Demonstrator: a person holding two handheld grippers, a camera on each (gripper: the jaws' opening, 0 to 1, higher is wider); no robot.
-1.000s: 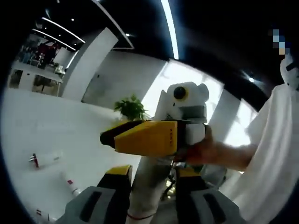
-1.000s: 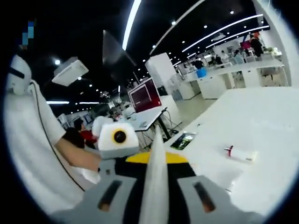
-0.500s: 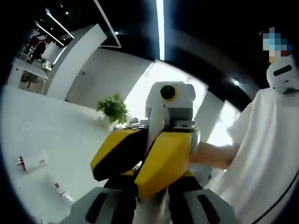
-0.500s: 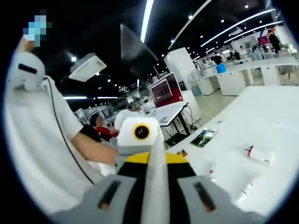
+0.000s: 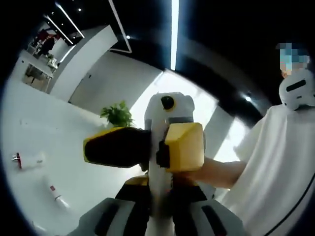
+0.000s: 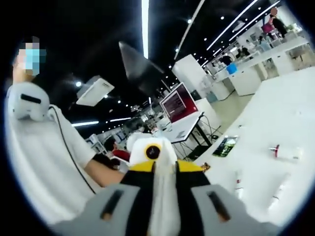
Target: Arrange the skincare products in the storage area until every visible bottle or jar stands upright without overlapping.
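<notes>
I hold both grippers up in the air, facing each other, with one white tube between them. In the left gripper view my left gripper (image 5: 160,187) is shut on the white tube (image 5: 158,209), and my right gripper (image 5: 156,150) crosses it with its yellow and black jaws closed on the far end. In the right gripper view my right gripper (image 6: 162,184) grips the same white tube (image 6: 162,214), with the left gripper (image 6: 153,164) just beyond. Other tubes lie flat on the white table (image 5: 29,128): a red-capped one (image 5: 27,160) and a slim one (image 5: 55,192).
The right gripper view has a red-capped tube (image 6: 288,152), two slim tubes (image 6: 238,184) (image 6: 278,196) and a dark flat object (image 6: 226,146) on the table. A person in white (image 5: 280,162) stands close behind the grippers. A potted plant (image 5: 117,114) is at the table's far end.
My right gripper has rolled around the tube, its jaws swinging from level to slanted and back to level. Both views have tilted with the hands. The tube stays held at both ends.
</notes>
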